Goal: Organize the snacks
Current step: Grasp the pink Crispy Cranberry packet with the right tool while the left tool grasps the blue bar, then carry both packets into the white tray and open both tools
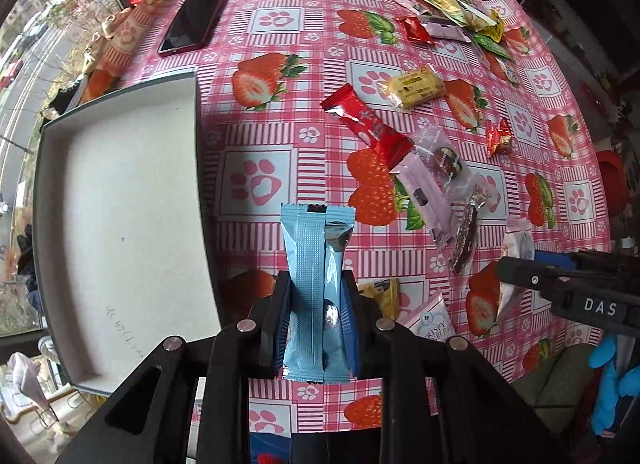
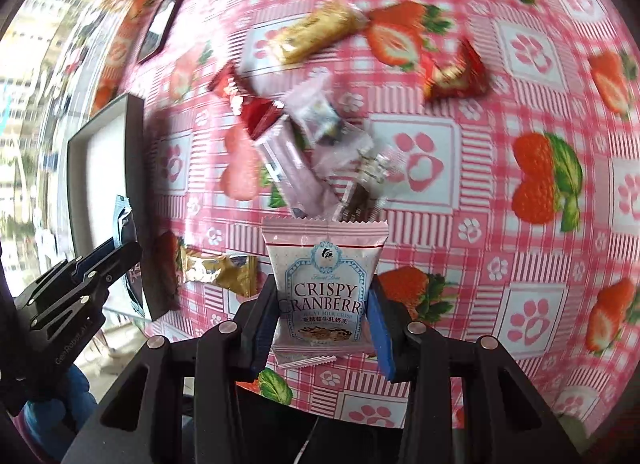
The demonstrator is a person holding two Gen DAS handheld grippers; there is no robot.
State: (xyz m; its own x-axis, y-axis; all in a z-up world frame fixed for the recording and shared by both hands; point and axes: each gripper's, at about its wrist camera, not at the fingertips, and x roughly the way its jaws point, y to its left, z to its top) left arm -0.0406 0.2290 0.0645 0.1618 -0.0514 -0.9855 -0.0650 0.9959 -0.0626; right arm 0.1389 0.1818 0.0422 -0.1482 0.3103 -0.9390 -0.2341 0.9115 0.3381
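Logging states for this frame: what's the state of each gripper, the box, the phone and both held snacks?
left gripper: shut on blue wrapper
blue wrapper: sealed, held upright, above the table
right gripper: shut on cranberry pack
cranberry pack: sealed, held upright
grey box: open, nothing inside
phone: screen dark, flat on tablecloth
red wrapper: sealed, lying loose on tablecloth
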